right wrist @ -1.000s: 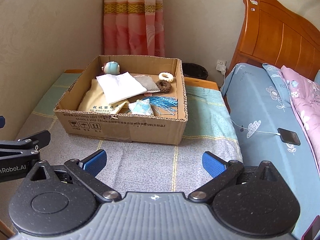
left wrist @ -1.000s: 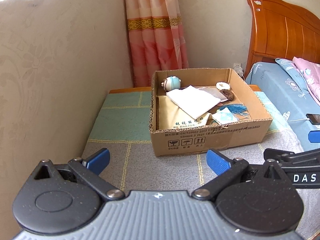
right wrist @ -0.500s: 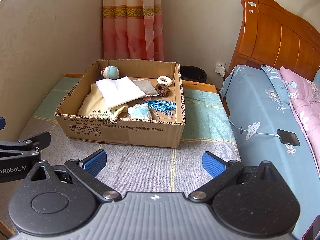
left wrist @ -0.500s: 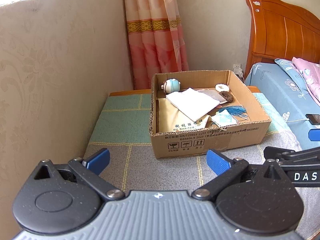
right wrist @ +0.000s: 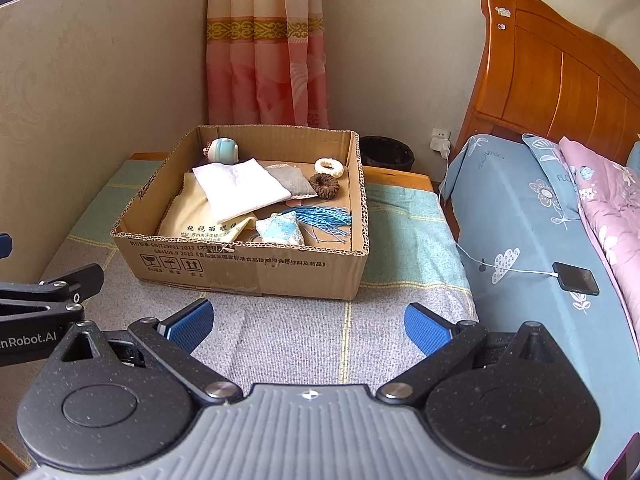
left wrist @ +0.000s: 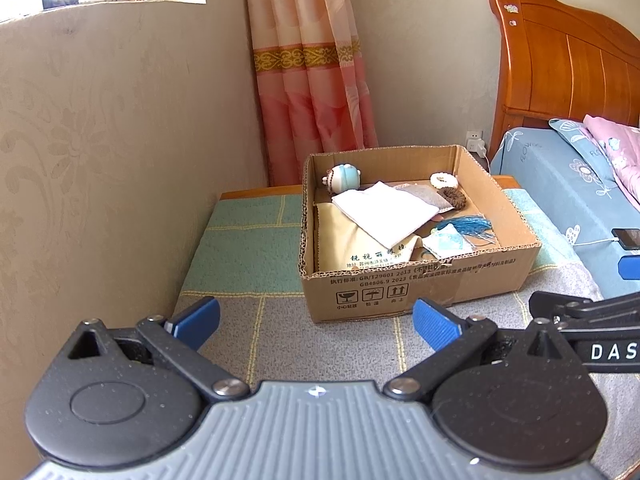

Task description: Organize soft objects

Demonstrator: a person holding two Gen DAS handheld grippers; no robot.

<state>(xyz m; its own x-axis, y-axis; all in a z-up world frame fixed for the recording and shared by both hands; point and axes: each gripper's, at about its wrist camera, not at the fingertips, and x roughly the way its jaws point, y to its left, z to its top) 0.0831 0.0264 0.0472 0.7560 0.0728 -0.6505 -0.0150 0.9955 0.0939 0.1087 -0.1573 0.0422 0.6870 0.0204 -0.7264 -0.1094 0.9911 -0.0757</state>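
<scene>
both grippers, left gripper (left wrist: 316,322) and right gripper (right wrist: 306,324), gape wide and empty short of the cardboard box (right wrist: 248,270), so a low reach could snag its rim.

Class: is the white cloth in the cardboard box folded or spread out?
Folded. The white cloth lies as a neat rectangle atop the yellow bag inside the cardboard box.

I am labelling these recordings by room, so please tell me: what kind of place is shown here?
Most likely a home bedroom: a bed with a wooden headboard, a floor-length curtain, and a cardboard box of soft items on a low covered surface.
</scene>
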